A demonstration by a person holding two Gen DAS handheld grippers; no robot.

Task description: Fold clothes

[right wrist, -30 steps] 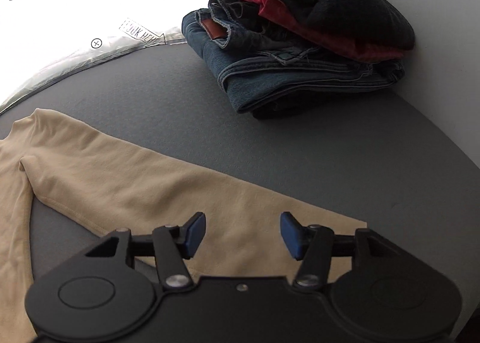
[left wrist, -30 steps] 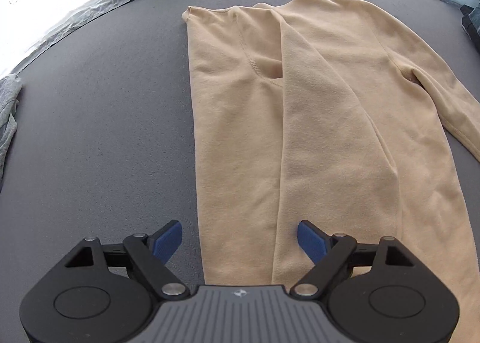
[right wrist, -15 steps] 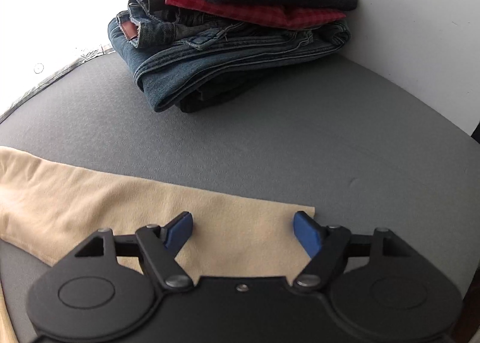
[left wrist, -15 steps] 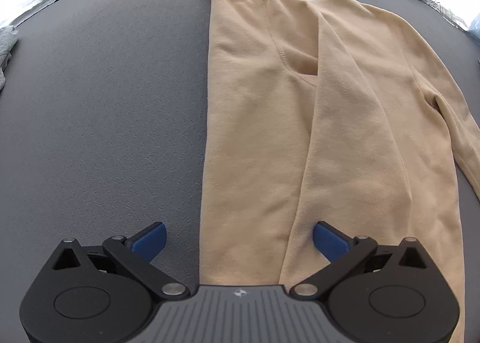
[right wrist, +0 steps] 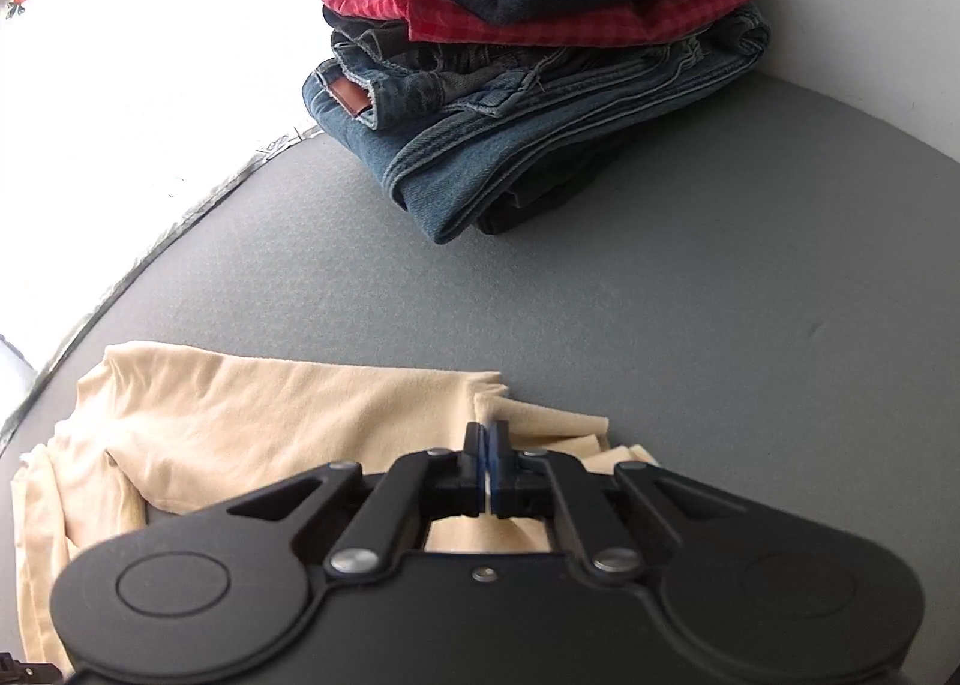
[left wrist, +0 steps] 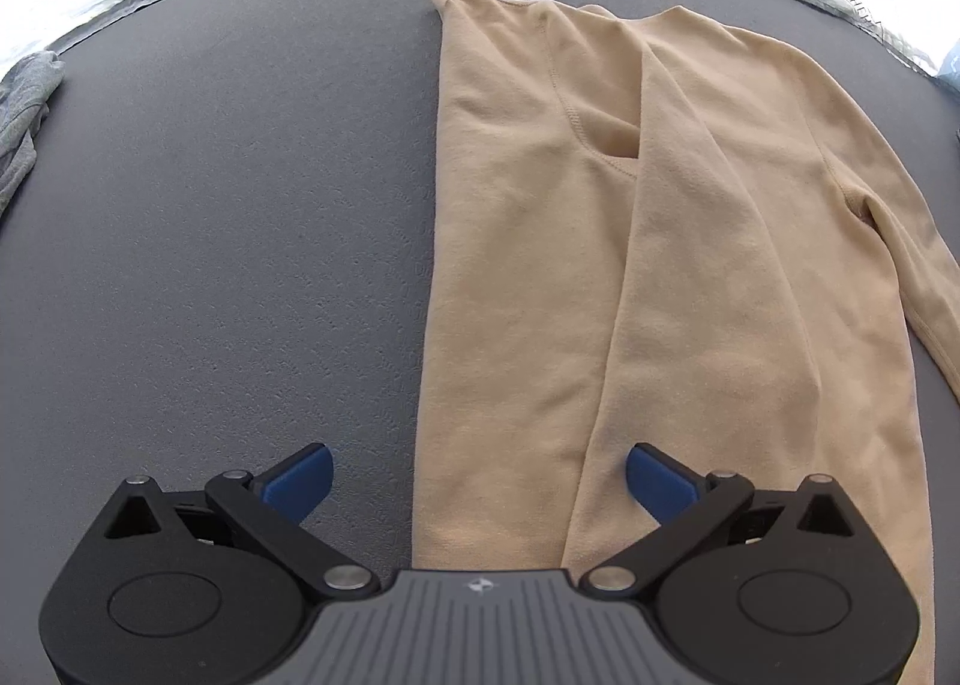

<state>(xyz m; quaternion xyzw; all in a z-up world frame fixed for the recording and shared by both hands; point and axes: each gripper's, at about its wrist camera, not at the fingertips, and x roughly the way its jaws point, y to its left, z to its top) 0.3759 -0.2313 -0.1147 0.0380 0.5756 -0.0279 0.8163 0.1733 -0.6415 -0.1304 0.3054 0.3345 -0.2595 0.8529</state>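
Right wrist view: the right gripper (right wrist: 487,448) is closed on the beige sweater's (left wrist: 690,265) sleeve end, the garment lying flat on the grey desk (left wrist: 210,265). The sleeve should be carried across the body, kept taut. The left gripper (left wrist: 478,478) is held wide open over the hem, gripping nothing.

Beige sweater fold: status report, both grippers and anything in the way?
Left gripper open, straddling the beige sweater hem. Right gripper shut on sleeve end. Folded stack sits apart; nothing in the way.
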